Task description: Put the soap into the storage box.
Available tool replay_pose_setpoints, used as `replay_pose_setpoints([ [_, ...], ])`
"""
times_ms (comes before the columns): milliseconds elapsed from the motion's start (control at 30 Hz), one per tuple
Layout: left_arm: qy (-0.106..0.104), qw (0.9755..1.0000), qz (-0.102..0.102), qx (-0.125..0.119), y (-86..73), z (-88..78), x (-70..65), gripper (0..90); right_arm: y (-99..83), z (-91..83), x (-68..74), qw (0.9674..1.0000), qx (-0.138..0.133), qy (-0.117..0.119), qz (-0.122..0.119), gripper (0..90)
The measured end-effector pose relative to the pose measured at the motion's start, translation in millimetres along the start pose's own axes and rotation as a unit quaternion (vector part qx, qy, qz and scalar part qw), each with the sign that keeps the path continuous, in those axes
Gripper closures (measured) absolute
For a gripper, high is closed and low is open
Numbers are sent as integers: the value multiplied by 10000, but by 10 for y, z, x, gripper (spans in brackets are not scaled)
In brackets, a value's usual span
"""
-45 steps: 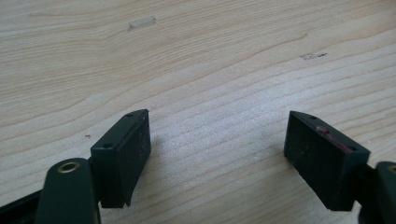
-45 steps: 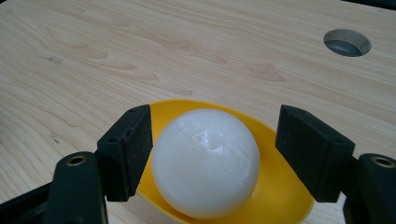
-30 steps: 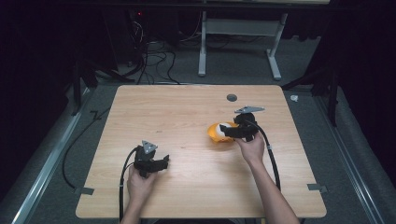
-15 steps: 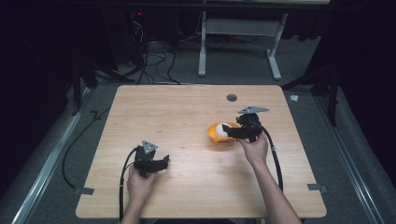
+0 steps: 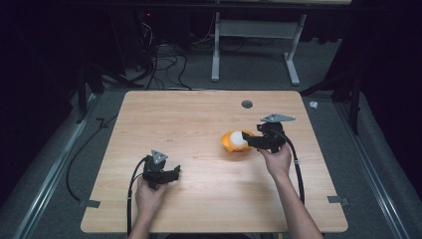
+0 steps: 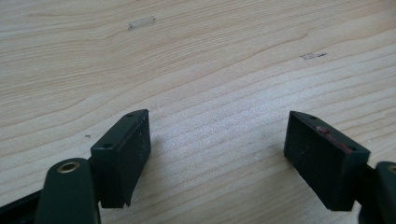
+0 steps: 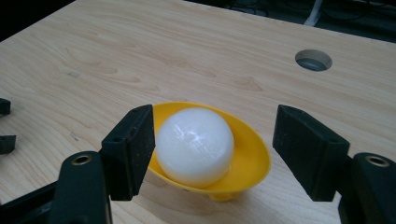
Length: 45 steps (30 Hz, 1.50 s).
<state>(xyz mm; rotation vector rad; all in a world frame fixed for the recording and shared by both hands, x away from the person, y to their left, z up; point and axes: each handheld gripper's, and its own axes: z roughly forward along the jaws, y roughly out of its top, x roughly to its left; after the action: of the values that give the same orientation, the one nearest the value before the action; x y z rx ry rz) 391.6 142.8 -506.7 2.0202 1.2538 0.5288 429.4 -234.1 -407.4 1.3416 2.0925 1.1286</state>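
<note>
Wooden table point(image 5: 199, 124), light grain, seen from above. Round hole point(image 5: 247, 104) in the top near the far edge, right of centre.

Right claw point(image 5: 249, 141), held in the person's right hand point(image 5: 276, 160), sits at the right-centre of the table. Jaws spread wide apart, gripping nothing. A yellow bowl point(image 7: 247, 154) stands on the table just beyond the jaw tips, with a white ball point(image 7: 194, 145) resting inside it. In the right gripper view the ball sits between the two jaw lines; the left jaw's inner face is just beside the ball, and I cannot tell whether it touches. The right jaw stands clear of the bowl rim.

Left claw point(image 5: 174, 172), in the left hand point(image 5: 149, 195), lies low over the near-left part of the table, well apart from the bowl. Jaws open wide, bare wood between them in the left gripper view. Small scuff marks on the wood beyond.

Black cables point(image 5: 133, 184) trail from both grippers toward the near edge.
</note>
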Motion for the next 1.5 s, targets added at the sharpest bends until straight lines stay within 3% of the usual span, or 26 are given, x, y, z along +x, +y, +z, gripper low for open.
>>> replay_pose_setpoints([
  [1500,8,10000,2,-3,0,1,-3,234,-320,-470,-206,9990,-261,-246,255,307],
])
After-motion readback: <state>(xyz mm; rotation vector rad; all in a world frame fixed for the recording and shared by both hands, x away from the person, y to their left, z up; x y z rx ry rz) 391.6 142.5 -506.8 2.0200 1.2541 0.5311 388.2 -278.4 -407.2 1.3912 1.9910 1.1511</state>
